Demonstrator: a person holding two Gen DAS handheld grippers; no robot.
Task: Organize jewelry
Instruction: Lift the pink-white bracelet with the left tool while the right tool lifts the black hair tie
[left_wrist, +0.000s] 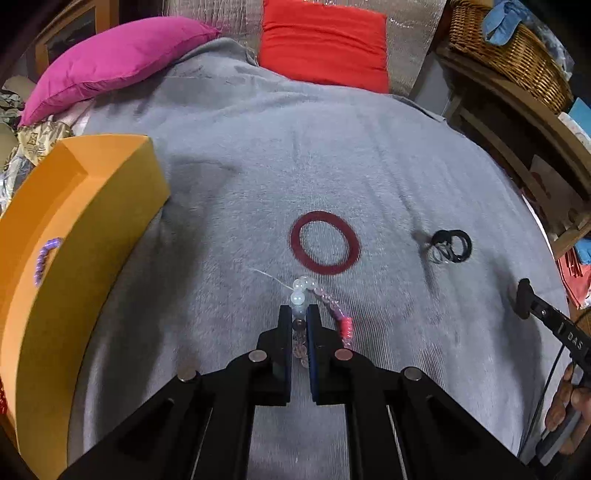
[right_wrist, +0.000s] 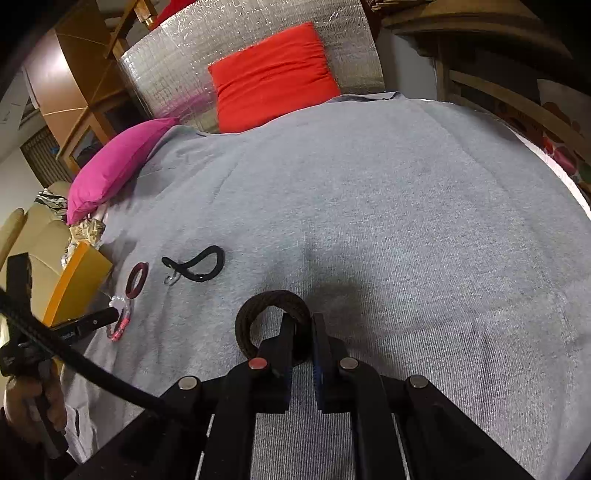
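My left gripper (left_wrist: 298, 312) is shut on a beaded bracelet (left_wrist: 301, 293) of clear, white and pink beads that lies on the grey blanket (left_wrist: 258, 166). Just beyond it lies a dark red bangle (left_wrist: 324, 242), and to the right a tangle of black and clear rings (left_wrist: 448, 246). An orange box (left_wrist: 74, 236) at the left holds a purple bead bracelet (left_wrist: 46, 256). My right gripper (right_wrist: 303, 325) is shut on a black braided ring (right_wrist: 271, 325) over the blanket. The right wrist view also shows the beaded bracelet (right_wrist: 120, 319), the red bangle (right_wrist: 136, 279) and a black cord loop (right_wrist: 199, 264).
A pink cushion (left_wrist: 110, 62) and a red cushion (left_wrist: 325, 44) lie at the blanket's far end. A wicker basket (left_wrist: 509, 48) sits on wooden shelving at the right. A hand (left_wrist: 569, 410) holds the right gripper's handle. Bare blanket (right_wrist: 406, 221) stretches to the right.
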